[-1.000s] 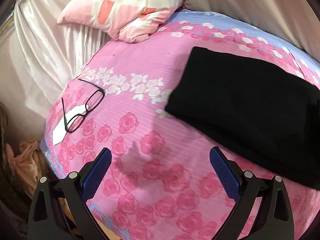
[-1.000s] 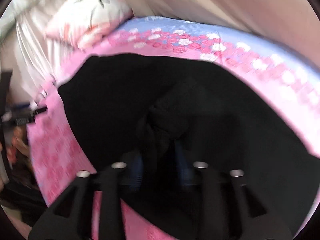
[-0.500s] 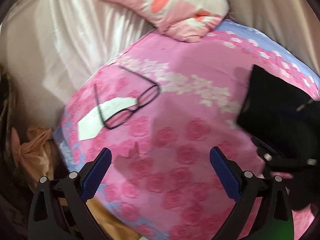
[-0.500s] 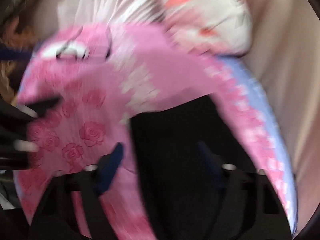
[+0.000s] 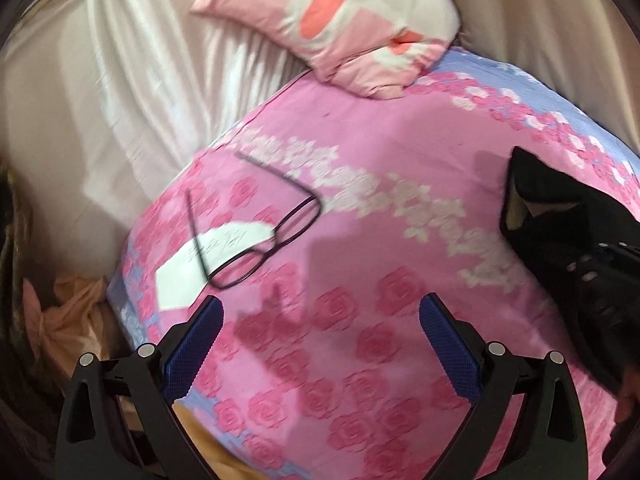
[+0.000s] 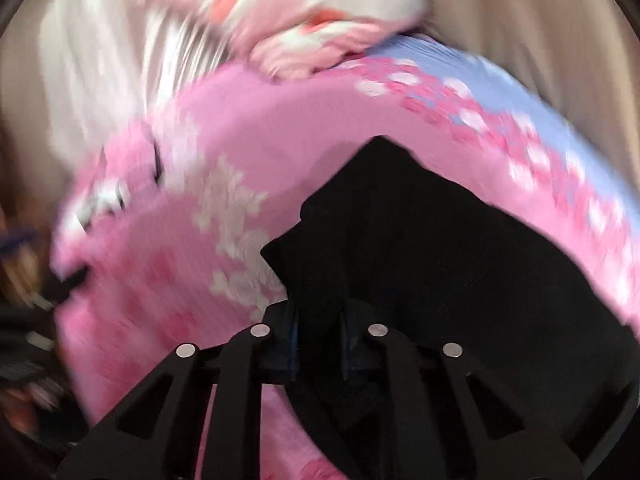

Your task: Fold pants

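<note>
Here, nearest the left wrist lens, the left gripper (image 5: 320,316) is hanging with its jaws spread wide and nothing between the blue pads (image 5: 194,342), only rose-printed pink bedspread (image 5: 360,184) below. Nearest the right wrist lens, the right gripper (image 6: 318,330) is showing jaws that have just been closing; they are now standing nearly together with a fold of the black pants (image 6: 440,264) pinched between them.

Middle distance, left view only: one pair of dark-framed glasses (image 5: 264,236) is lying arms-open on one white paper slip (image 5: 208,260) with handwriting too smeared to read. In the right view these are showing only as dark and white streaks at the far left; that picture is blurring heavily. Also left view only: a pale patch on the pants' near corner, possibly lining or a label, cannot tell which, and the right gripper's black frame (image 5: 592,264) sitting against the cloth at the right edge.

The pants are lying bunched on the right side of the bedspread, well apart from the glasses. The right view is giving the full dark heap; the left view (image 5: 560,216) is catching just its corner.

Farther back, both views: one pink-and-white pillow (image 5: 352,28) is resting at the bedspread's far edge, where a blue border is showing, with pale draped sheeting (image 5: 132,80) to its left.

Count: two grippers, one pants, one glasses, one slip, one pillow.
</note>
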`<control>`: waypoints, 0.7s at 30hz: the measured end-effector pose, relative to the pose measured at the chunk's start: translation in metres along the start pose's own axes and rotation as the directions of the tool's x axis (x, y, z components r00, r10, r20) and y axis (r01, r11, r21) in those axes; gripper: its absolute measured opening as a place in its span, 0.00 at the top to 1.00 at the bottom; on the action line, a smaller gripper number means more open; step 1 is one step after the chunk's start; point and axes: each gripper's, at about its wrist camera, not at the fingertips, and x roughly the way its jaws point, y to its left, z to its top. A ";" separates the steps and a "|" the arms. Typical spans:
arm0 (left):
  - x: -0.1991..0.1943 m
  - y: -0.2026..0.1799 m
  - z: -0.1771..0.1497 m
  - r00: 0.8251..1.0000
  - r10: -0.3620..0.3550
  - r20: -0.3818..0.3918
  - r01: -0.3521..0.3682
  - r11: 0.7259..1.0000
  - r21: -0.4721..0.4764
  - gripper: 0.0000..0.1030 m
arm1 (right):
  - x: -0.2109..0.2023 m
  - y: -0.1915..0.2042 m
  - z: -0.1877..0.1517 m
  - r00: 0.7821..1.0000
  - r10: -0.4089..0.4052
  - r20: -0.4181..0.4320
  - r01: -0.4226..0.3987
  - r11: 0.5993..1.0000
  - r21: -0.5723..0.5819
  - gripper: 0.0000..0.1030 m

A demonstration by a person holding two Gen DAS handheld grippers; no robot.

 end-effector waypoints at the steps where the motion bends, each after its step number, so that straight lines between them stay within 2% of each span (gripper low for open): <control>1: -0.003 -0.007 0.004 1.000 -0.005 0.008 0.005 1.000 0.010 0.06 | -0.013 -0.016 0.001 0.999 0.049 0.022 -0.051 0.995 0.085 0.87; 2: -0.007 -0.015 0.009 1.000 -0.019 0.019 0.019 1.000 0.022 0.06 | -0.029 -0.033 -0.001 0.991 0.114 0.070 -0.124 0.979 0.164 0.87; 3: -0.012 -0.025 0.014 0.999 -0.039 0.033 0.038 0.999 0.038 0.06 | -0.044 -0.045 -0.003 0.984 0.140 0.107 -0.160 0.963 0.216 0.87; 6: -0.032 -0.059 0.027 0.992 -0.099 0.077 0.092 0.992 0.089 0.06 | -0.108 -0.101 -0.026 0.938 0.207 0.277 -0.305 0.873 0.380 0.87; 8: -0.049 -0.090 0.034 0.982 -0.158 0.099 0.144 0.980 0.138 0.06 | -0.156 -0.142 -0.053 0.910 0.180 0.374 -0.351 0.815 0.462 0.87; 10: -0.075 -0.137 0.036 0.962 -0.242 0.122 0.213 0.954 0.213 0.06 | -0.209 -0.189 -0.095 0.887 0.108 0.449 -0.369 0.751 0.548 0.87; 11: -0.085 -0.156 0.034 0.954 -0.270 0.128 0.234 0.942 0.241 0.06 | -0.240 -0.214 -0.123 0.880 0.032 0.474 -0.345 0.730 0.590 0.87; 12: -0.096 -0.176 0.031 0.944 -0.302 0.131 0.259 0.927 0.271 0.06 | -0.258 -0.227 -0.141 0.883 -0.027 0.468 -0.305 0.726 0.617 0.87; 13: -0.110 -0.206 0.026 0.927 -0.352 0.126 0.299 0.901 0.315 0.06 | -0.276 -0.241 -0.162 0.888 -0.086 0.451 -0.258 0.719 0.645 0.87; 14: -0.121 -0.231 0.020 0.916 -0.383 0.115 0.324 0.879 0.350 0.06 | -0.296 -0.258 -0.194 0.890 -0.160 0.426 -0.206 0.693 0.691 0.87; 16: -0.138 -0.273 0.006 0.899 -0.428 0.095 0.358 0.840 0.407 0.06 | -0.308 -0.282 -0.238 0.900 -0.222 0.374 -0.158 0.634 0.757 0.87; 17: -0.147 -0.301 -0.006 0.886 -0.457 0.074 0.379 0.809 0.449 0.06 | -0.310 -0.292 -0.261 0.906 -0.250 0.341 -0.131 0.601 0.788 0.87; 18: -0.153 -0.323 -0.017 0.881 -0.468 0.062 0.385 0.788 0.480 0.06 | -0.305 -0.305 -0.288 0.916 -0.260 0.307 -0.116 0.560 0.821 0.87; 20: -0.158 -0.368 -0.043 0.874 -0.484 0.032 0.393 0.745 0.540 0.06 | -0.290 -0.320 -0.323 0.934 -0.265 0.242 -0.077 0.511 0.856 0.87; 21: -0.158 -0.389 -0.057 0.884 -0.468 0.017 0.377 0.732 0.567 0.06 | -0.274 -0.329 -0.343 0.943 -0.231 0.240 -0.102 0.485 0.869 0.84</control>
